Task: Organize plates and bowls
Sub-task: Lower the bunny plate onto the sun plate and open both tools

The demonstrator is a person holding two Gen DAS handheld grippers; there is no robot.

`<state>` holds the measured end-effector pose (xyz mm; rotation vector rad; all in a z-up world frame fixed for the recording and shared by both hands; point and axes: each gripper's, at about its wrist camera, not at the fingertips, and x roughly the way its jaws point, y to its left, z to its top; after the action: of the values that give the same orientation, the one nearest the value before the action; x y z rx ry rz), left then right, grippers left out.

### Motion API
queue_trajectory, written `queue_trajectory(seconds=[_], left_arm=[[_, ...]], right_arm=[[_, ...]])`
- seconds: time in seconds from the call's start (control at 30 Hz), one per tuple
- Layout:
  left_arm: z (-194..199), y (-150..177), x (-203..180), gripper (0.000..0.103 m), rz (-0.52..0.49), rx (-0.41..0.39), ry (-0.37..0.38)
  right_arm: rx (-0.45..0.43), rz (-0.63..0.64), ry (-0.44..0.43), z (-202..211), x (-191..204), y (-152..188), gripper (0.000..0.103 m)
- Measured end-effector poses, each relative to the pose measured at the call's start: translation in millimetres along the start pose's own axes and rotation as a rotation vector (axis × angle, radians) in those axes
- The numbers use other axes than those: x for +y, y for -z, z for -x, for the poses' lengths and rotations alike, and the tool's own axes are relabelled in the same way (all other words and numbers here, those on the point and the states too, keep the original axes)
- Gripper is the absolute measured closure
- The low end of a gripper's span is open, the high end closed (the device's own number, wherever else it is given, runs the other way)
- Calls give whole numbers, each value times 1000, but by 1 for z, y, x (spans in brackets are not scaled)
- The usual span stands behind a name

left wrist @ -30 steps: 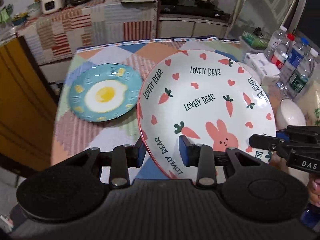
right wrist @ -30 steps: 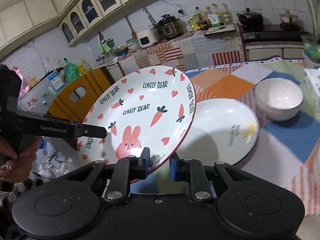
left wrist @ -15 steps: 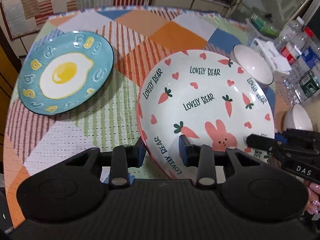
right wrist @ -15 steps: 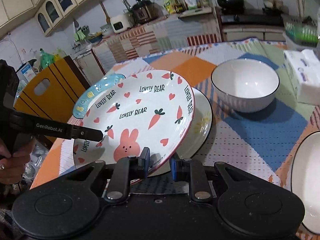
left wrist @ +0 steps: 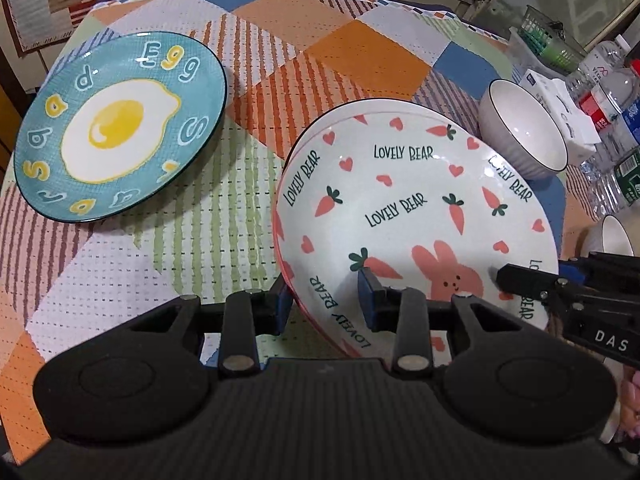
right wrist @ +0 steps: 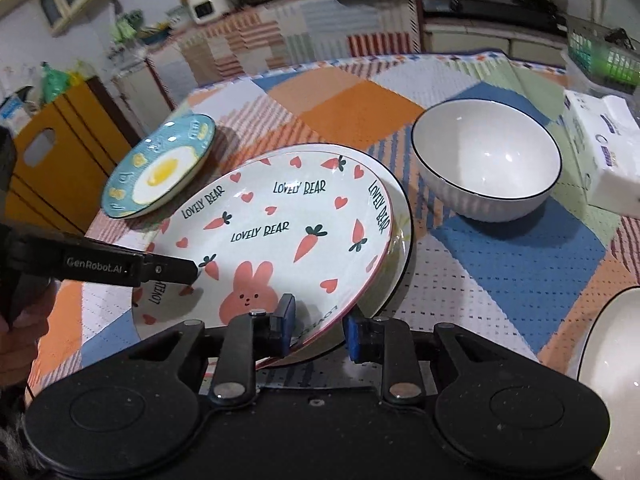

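Both hand-held grippers, left (left wrist: 322, 300) and right (right wrist: 318, 328), pinch the bunny plate's (left wrist: 416, 208) near rim, tilted over the white plate (right wrist: 400, 232). Next: lower flat, release.

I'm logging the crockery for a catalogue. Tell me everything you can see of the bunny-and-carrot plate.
The bunny plate is round, glossy white, ceramic-looking, with a thin red rim, printed with a pink rabbit, carrots, hearts and "LOVELY BEAR". It sits tilted over a plain white plate with a dark rim. The left gripper and the right gripper each pinch its rim on the near side.
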<state>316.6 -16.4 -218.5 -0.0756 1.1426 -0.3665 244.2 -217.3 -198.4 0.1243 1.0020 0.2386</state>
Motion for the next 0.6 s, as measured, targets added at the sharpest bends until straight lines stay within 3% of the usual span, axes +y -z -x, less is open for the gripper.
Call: queue_trajectory(seconds=[0.13,0.27,0.37,0.6], left_arm=[[-6,1,-1,70,21,17,19],[-5,2,-1,70,33,22,20],[-3,4,3,71,65,33,39],[33,11,-1,71,50,-9,23]], right_arm=[[-2,78,117,-1,15,0,70],[-20,95,152,1,18,3,68],[-9,150,229,-2,21,6,67],[-81,155,191,29,19,7,68]])
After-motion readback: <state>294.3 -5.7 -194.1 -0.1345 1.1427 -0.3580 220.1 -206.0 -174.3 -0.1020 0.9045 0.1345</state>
